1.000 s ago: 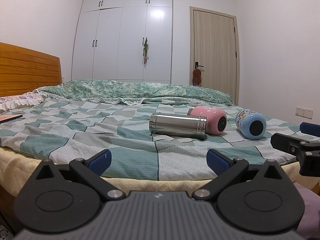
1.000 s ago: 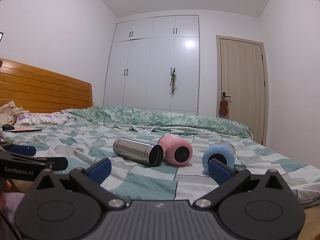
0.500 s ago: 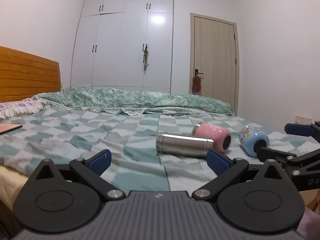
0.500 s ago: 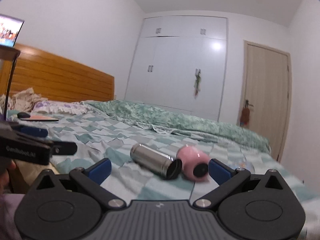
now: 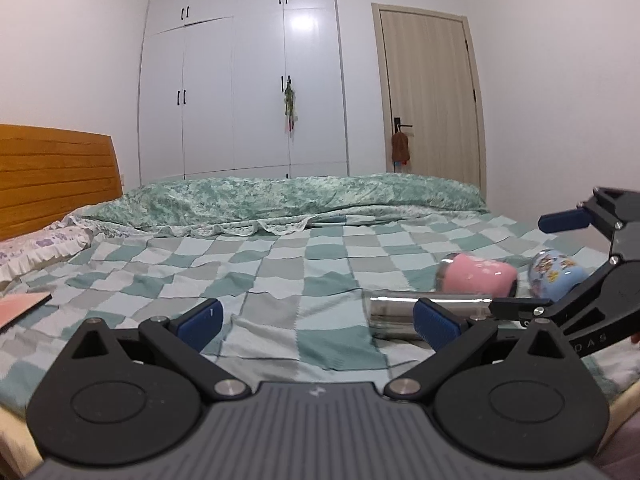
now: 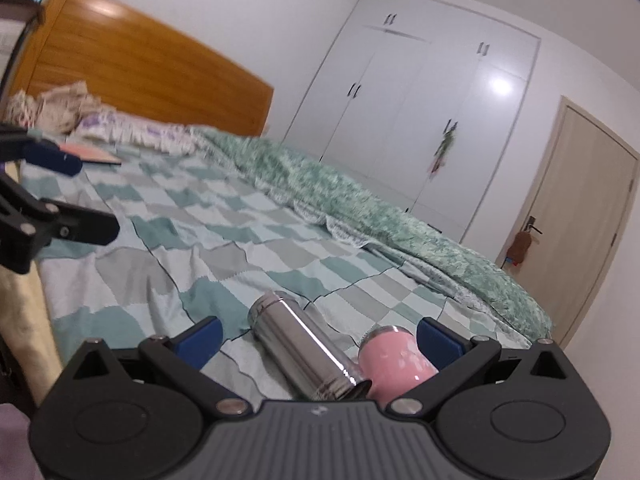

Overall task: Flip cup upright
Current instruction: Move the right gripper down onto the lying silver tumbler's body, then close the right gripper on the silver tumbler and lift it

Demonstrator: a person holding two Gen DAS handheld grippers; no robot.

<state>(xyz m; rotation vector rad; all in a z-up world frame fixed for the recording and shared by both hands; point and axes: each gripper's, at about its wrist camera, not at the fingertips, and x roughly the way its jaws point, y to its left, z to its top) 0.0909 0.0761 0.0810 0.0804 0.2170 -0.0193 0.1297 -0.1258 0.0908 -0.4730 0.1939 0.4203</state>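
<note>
Right gripper [image 6: 318,338] has swung in low over the cups, spread wide and holding nothing.
Shiny steel cylindrical cup [image 6: 304,354] lies touching the pink rounded cup [image 6: 394,354] on the checked bed [image 6: 224,240]; blue cartoon cup [image 5: 556,276] beside; left gripper [image 5: 318,322] splayed, unloaded.

On the bed [image 5: 280,280] in front of you lie three cups on their sides in a row — the steel cup [image 5: 396,312] nearest, the pink cup [image 5: 476,276] just behind it and the printed cup [image 5: 556,276] to the right of that. Your right gripper [image 6: 318,338] sits over the steel cup [image 6: 304,352] and pink cup [image 6: 394,358] — your left gripper [image 5: 318,320] is to their left. The wardrobe [image 5: 244,92] stands beyond the bed, the door [image 5: 430,96] to its right, the headboard [image 5: 52,184] at left.
</note>
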